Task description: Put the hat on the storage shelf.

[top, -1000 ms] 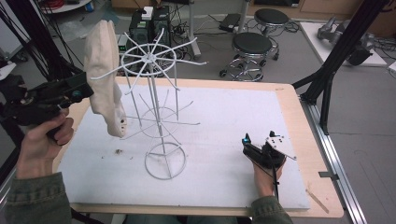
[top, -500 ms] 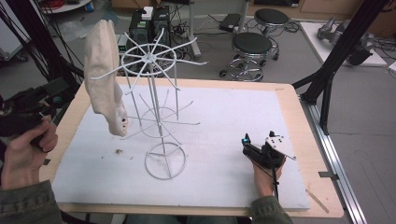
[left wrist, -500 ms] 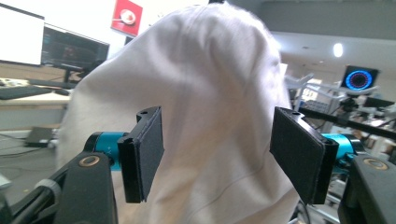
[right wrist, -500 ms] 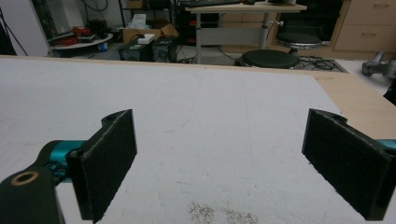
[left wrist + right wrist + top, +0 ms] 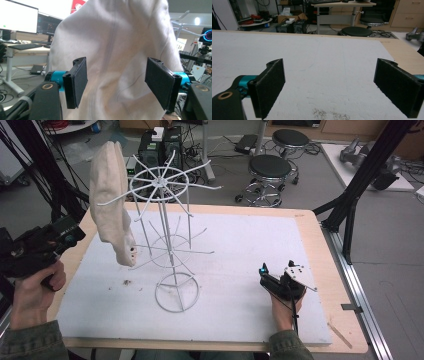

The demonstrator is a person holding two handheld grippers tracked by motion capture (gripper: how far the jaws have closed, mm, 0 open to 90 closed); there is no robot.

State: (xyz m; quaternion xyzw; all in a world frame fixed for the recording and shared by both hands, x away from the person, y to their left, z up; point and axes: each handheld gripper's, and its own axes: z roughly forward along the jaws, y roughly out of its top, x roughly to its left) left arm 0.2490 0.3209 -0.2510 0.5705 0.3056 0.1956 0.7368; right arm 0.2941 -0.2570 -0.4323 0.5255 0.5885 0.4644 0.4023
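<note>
Cream-coloured cloth [image 5: 111,195] is hanging off one of the top prongs of the white wire rack [image 5: 167,240], draped down on the rack's left side with its bottom end dangling above the white table mat [image 5: 240,250]. Starting at the left: the left gripper [image 5: 116,82] is held up off the table edge in the person's left hand [image 5: 35,287], pointed at the cloth, jaws wide apart with nothing between them. In the left gripper view the fabric sits right behind the pads [image 5: 80,80], close but not pinched. So my read is that the hanging step looks done and the grip is off the cloth; next thing is probably just to bring that hand clear without snagging the fabric or nudging the rack, since the rack looks light and tippy. If the cloth needs straightening, it'd call for a gentle pinch low on the hem. Over on the right, the right gripper [image 5: 280,282] is parked low on the mat near the front right, wrist flat, jaws also spread wide and holding nothing, aimed across the bare mat.
</note>
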